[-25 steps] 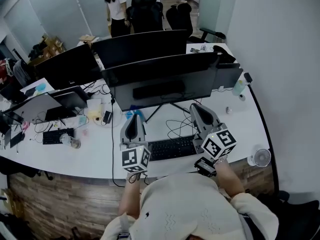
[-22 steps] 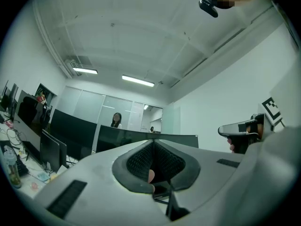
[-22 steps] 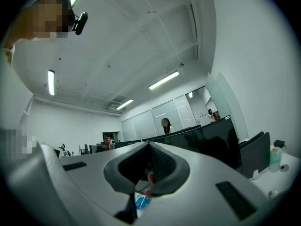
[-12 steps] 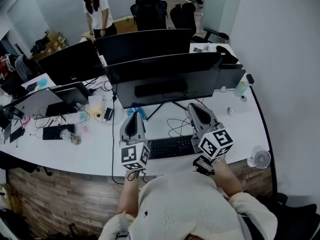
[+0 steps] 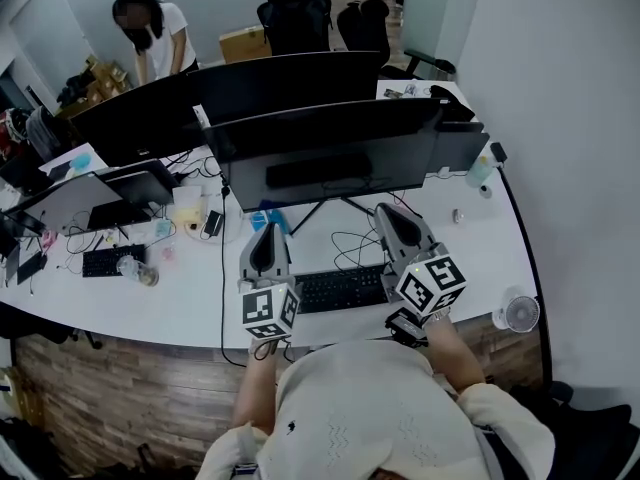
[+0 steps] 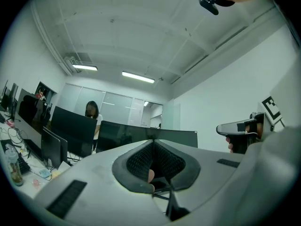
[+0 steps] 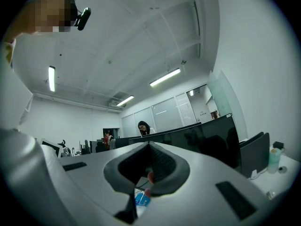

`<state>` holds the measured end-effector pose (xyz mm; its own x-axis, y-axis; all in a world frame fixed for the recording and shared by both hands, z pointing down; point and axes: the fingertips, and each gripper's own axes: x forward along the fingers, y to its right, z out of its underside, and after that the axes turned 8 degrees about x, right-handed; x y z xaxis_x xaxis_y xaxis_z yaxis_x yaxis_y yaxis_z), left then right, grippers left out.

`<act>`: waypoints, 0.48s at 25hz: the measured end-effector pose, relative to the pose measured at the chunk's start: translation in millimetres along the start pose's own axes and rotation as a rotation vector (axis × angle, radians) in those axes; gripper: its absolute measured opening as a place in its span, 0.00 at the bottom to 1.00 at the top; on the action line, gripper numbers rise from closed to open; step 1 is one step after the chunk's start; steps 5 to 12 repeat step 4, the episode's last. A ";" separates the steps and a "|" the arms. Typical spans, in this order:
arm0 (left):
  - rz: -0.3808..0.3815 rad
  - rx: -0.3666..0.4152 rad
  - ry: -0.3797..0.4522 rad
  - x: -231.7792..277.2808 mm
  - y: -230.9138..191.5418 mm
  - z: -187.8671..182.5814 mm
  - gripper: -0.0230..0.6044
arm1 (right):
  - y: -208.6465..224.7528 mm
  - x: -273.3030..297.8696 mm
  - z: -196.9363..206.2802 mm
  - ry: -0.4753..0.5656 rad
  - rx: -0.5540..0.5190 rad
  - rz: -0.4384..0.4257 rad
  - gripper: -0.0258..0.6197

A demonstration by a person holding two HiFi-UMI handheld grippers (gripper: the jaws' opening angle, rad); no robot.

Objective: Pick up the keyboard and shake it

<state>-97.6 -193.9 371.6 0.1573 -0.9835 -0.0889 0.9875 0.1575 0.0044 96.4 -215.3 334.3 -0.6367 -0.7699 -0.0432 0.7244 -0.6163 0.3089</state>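
Observation:
A black keyboard (image 5: 340,290) lies flat on the white desk (image 5: 200,303), close to its front edge, in the head view. My left gripper (image 5: 266,232) hovers over the keyboard's left end and points level toward the monitors; its jaws meet and hold nothing. Over the right end, my right gripper (image 5: 386,213) also points level with its jaws together and empty. In the left gripper view the left gripper (image 6: 154,141) shows its tips touching, and the right gripper (image 6: 242,126) appears at the right. The right gripper view shows the right gripper (image 7: 150,144) closed. Neither gripper view shows the keyboard.
Two wide black monitors (image 5: 330,158) stand just behind the keyboard, with loose cables (image 5: 355,248) under them. A small fan (image 5: 520,314) and a bottle (image 5: 478,174) sit at the right. A laptop (image 5: 75,206) and a second keyboard (image 5: 88,261) lie left. A person (image 5: 150,38) stands at the back.
The person at the back has walked to the left. Both grippers and the keyboard stay where they were.

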 end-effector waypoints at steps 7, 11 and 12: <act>0.005 0.000 0.003 2.1 0.8 -1.2 0.07 | 0.7 2.6 -3.3 0.003 -0.002 -0.005 0.04; 0.005 0.000 0.003 2.1 0.8 -1.2 0.07 | 0.7 2.6 -3.3 0.003 -0.002 -0.005 0.04; 0.005 0.000 0.003 2.1 0.8 -1.2 0.07 | 0.7 2.6 -3.3 0.003 -0.002 -0.005 0.04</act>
